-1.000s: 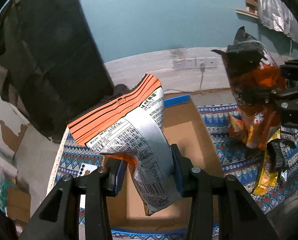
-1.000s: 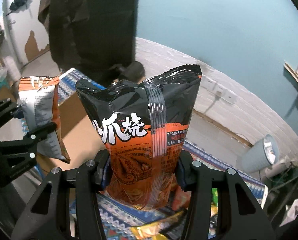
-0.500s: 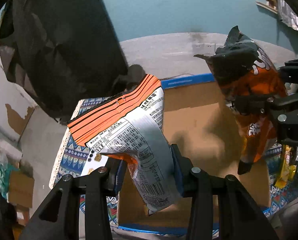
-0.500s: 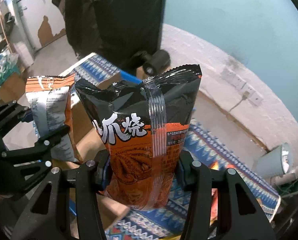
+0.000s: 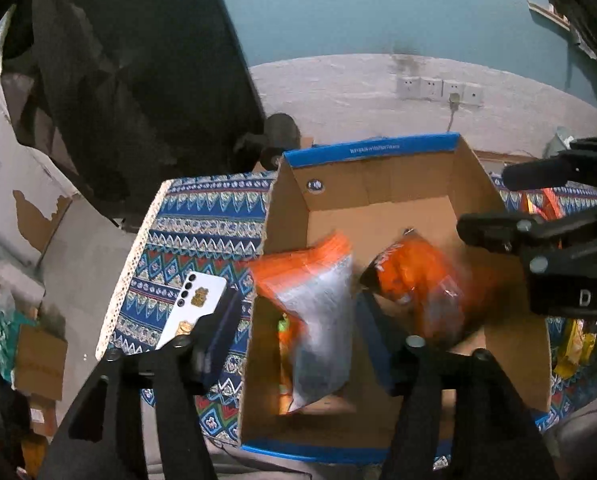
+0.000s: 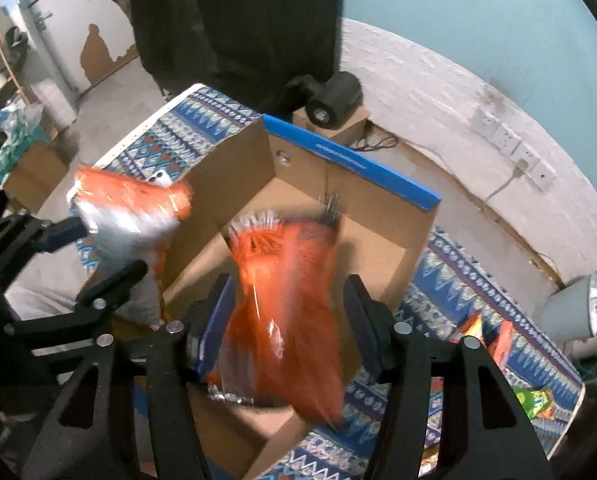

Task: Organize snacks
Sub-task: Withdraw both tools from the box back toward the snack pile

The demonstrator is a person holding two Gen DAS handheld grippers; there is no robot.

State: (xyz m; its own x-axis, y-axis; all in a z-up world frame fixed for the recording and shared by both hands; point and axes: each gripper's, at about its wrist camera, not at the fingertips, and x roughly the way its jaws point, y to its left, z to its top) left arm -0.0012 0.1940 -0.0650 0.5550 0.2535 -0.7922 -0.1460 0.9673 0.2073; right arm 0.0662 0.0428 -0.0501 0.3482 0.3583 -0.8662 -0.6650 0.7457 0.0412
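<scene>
I see a table covered by a blue patterned cloth (image 5: 202,220) with a white lace edge. An open cardboard box (image 5: 378,200) with blue rim strips stands on this cloth. A white phone (image 5: 192,308) lies face down on the cloth just left of the box. More snack packets (image 6: 494,340) lie on the cloth to the right of the box. Behind the table I see a teal wall over a whitewashed brick base carrying a row of wall sockets (image 5: 438,89), and a large dark sheet (image 5: 138,80) hangs at the left.

My left gripper (image 5: 298,344) points down over the left half of the box. Its jaws have just been opening; the orange-and-silver snack bag (image 5: 318,312) sits blurred between the blue pads (image 5: 222,336), clear of both pads, over the box interior.

My right gripper (image 6: 286,320) points down over the box. Its jaws have also just been opening; the orange-and-black snack bag (image 6: 286,300), motion-blurred, hangs between the spread pads inside the box opening, with no pad pressing it.
</scene>
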